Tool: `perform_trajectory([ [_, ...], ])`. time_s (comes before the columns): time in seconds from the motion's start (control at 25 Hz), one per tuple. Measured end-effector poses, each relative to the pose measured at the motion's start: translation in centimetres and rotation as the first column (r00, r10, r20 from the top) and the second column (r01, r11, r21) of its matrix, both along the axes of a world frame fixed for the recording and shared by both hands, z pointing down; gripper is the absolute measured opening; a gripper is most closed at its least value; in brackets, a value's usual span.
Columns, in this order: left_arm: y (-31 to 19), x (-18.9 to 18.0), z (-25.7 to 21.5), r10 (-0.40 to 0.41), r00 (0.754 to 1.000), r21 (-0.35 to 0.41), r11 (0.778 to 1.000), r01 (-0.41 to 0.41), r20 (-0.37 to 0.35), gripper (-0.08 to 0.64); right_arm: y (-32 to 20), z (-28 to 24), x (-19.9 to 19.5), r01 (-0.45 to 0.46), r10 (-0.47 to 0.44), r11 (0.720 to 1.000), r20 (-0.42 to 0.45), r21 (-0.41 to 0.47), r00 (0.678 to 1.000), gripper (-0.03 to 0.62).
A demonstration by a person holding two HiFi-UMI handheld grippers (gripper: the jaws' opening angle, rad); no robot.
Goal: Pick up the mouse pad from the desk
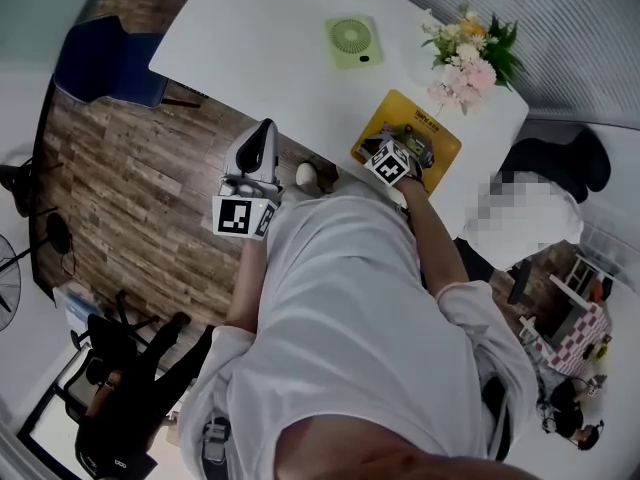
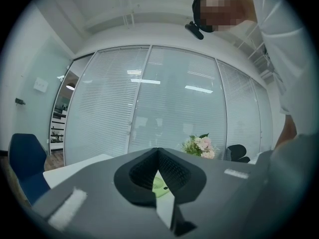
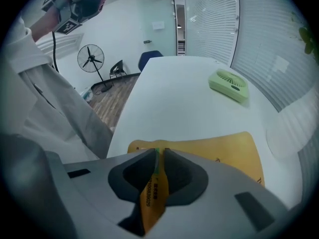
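The yellow mouse pad [image 1: 443,134] lies on the white desk [image 1: 270,38] near its right front edge. My right gripper [image 1: 412,148] points steeply down at the pad's near edge. In the right gripper view the pad [image 3: 214,151] spreads out beyond the jaws, and my right gripper [image 3: 158,156] is shut on a lifted strip of its near edge, which runs back between the pads. My left gripper [image 1: 262,136] hangs off the desk's front edge over the wood floor. Seen in its own view, the left gripper [image 2: 158,152] points level, its tips meet, and nothing is held.
A green desk fan [image 1: 353,41] and a bunch of flowers [image 1: 468,53] stand further back on the desk. A small white rounded object [image 1: 306,175] sits by the desk's front edge. A blue chair [image 1: 110,63] is at the left, a black chair [image 1: 560,158] at the right.
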State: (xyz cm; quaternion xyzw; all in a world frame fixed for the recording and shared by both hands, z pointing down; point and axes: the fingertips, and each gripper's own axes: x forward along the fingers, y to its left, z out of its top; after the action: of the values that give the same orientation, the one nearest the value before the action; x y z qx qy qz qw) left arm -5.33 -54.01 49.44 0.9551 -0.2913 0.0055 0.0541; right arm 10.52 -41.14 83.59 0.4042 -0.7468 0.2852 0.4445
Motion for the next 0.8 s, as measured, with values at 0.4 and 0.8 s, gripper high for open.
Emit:
perform_trajectory([
  [0.4, 1.0, -0.5, -0.8, -0.003, 1.000, 0.024, 1.000, 0.002, 0.012, -0.012, -0.4, -1.0, 0.7, -0.131, 0.127, 0.991, 0.093, 0.037, 0.987, 0.025],
  [0.8, 2.1, 0.6, -0.7, 0.026, 0.999, 0.026, 0.999, -0.026, 0.031, -0.012, -1.6, -9.6, 3.8, -0.345, 0.278, 0.893, 0.250, 0.288, 0.928, 0.023],
])
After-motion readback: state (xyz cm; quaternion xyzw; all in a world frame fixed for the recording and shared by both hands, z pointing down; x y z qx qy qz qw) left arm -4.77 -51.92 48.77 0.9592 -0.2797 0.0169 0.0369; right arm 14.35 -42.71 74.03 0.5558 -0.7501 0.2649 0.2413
